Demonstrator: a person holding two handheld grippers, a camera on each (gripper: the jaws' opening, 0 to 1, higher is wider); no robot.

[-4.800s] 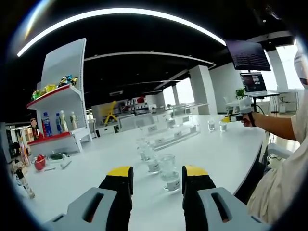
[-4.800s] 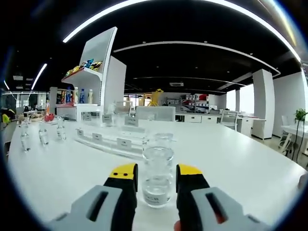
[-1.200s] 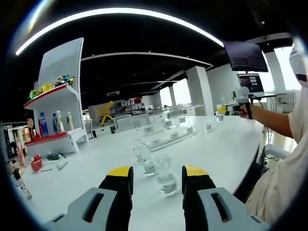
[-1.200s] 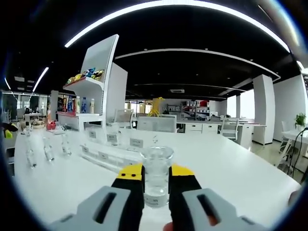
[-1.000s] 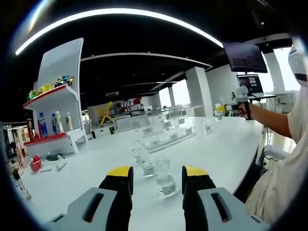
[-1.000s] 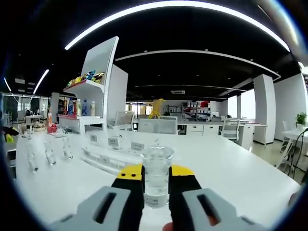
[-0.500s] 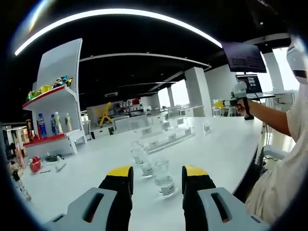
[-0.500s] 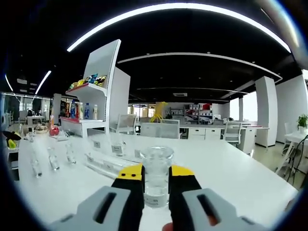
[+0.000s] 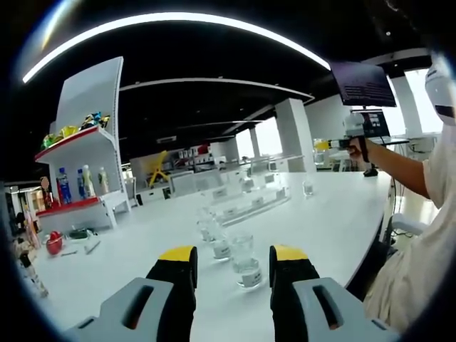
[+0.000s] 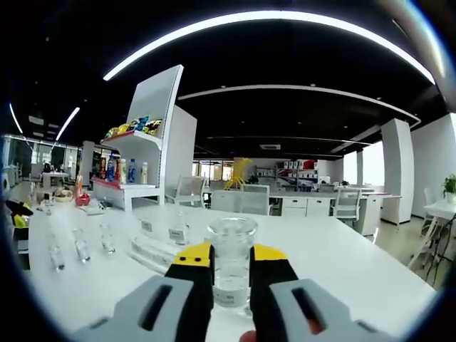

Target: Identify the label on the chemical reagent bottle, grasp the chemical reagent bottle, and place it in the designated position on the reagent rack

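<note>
My right gripper (image 10: 229,255) is shut on a clear glass reagent bottle (image 10: 231,234) with a white label low on its side, held up above the white table (image 10: 342,271). The stepped clear reagent rack (image 10: 158,249) with label cards lies ahead and to the left. In the left gripper view that right gripper (image 9: 329,144) is raised at the far right in a person's hand (image 9: 358,148). My left gripper (image 9: 233,255) hangs open over the table, and a labelled bottle (image 9: 247,265) stands just beyond its jaws. The rack (image 9: 249,203) lies farther back.
More small bottles (image 9: 212,239) stand between the left gripper and the rack, one bottle (image 9: 308,187) beside its far end. Three bottles (image 10: 80,248) stand left of the rack. A white shelf unit (image 9: 89,164) with drinks is at the left. A laptop (image 9: 374,125) sits at the far right.
The right gripper has risen with the bottle, so the table and rack sit lower in its view. In the left gripper view the hand is higher. The left gripper has barely moved.
</note>
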